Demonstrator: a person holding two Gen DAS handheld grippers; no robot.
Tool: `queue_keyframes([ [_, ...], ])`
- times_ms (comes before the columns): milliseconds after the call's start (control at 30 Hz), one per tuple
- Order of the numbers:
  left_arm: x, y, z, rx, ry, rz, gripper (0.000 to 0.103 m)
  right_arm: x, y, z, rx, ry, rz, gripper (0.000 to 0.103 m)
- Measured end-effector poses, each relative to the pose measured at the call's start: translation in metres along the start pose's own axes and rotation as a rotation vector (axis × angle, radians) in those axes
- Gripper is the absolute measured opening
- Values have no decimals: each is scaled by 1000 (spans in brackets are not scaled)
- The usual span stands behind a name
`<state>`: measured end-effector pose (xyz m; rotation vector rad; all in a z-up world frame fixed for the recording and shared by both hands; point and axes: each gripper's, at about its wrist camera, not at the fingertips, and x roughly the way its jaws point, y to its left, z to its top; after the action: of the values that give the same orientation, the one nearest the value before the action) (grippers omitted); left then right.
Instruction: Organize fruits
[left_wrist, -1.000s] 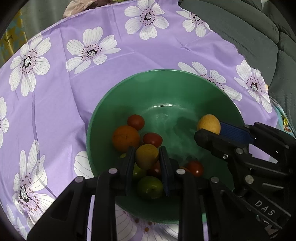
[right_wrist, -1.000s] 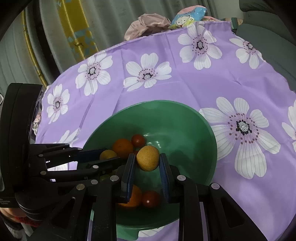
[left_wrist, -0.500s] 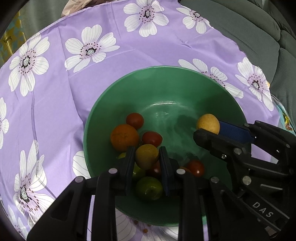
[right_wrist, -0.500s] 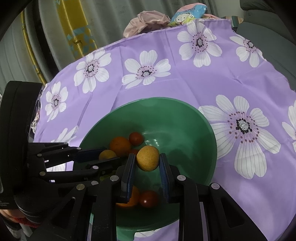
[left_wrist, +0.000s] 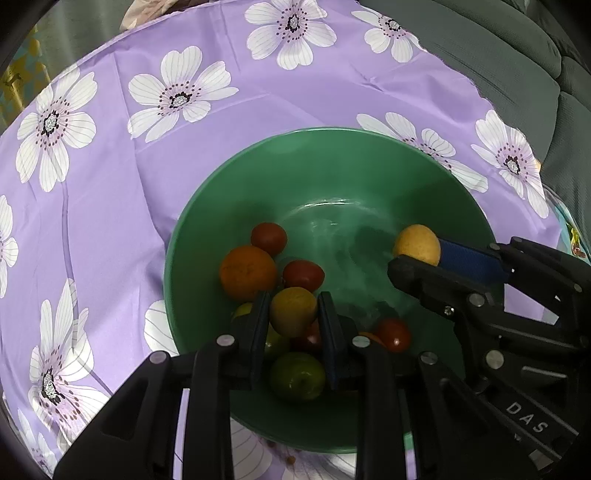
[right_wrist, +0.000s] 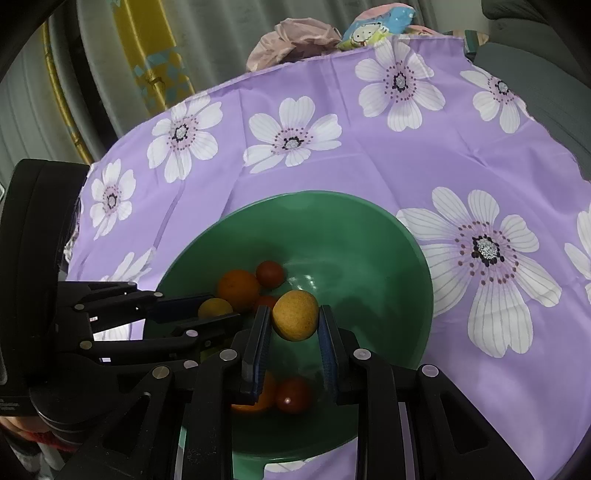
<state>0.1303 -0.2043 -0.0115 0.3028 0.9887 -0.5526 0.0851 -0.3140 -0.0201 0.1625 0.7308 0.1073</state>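
Note:
A green bowl (left_wrist: 332, 155) (right_wrist: 388, 258) sits on the purple flowered cloth and holds several fruits: an orange (left_wrist: 247, 272) (right_wrist: 238, 290), red tomatoes (left_wrist: 269, 238) (right_wrist: 270, 273) and a green fruit (left_wrist: 297, 376). My left gripper (left_wrist: 293, 312) is shut on a yellow-orange fruit (left_wrist: 293, 311) above the pile. From the right, my right gripper (left_wrist: 419, 256) (right_wrist: 295, 320) hangs over the bowl, shut on a yellow fruit (left_wrist: 417, 244) (right_wrist: 295, 314). In the right wrist view the left gripper (right_wrist: 216, 312) comes in from the left with its fruit (right_wrist: 215, 308).
The flowered cloth (left_wrist: 147, 166) (right_wrist: 406, 155) covers a round table. A grey sofa (left_wrist: 517, 55) lies past the right edge. Crumpled bags (right_wrist: 332, 33) sit at the far edge, with a yellow hoop (right_wrist: 155, 62) behind.
The bowl has drifted slightly up in both views; each gripper keeps its fruit and neither has visibly moved.

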Motion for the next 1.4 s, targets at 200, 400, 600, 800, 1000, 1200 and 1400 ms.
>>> queue_keyframes([
  [200, 0, 1, 0, 6, 2, 4, 26, -1, -1, 0, 1, 0, -5, 27],
  [400, -2, 1, 0, 2, -6, 3, 26, 0, 0, -1, 0, 0, -2, 27],
  [600, -3, -1, 1, 11, -8, -2, 26, 1, -2, 0, 5, -3, -7, 27],
  [800, 1, -4, 2, 23, -1, 1, 26, 1, -2, 0, 5, -2, -8, 27],
  [1000, 2, -4, 1, 25, 6, 4, 26, 2, -3, 1, 7, -2, -10, 27],
  [1200, 4, -5, 1, 28, 14, 12, 26, 2, -3, 1, 6, -2, -9, 27],
  [1400, 4, -5, 1, 30, 17, 12, 26, 2, -3, 1, 6, -1, -8, 27],
])
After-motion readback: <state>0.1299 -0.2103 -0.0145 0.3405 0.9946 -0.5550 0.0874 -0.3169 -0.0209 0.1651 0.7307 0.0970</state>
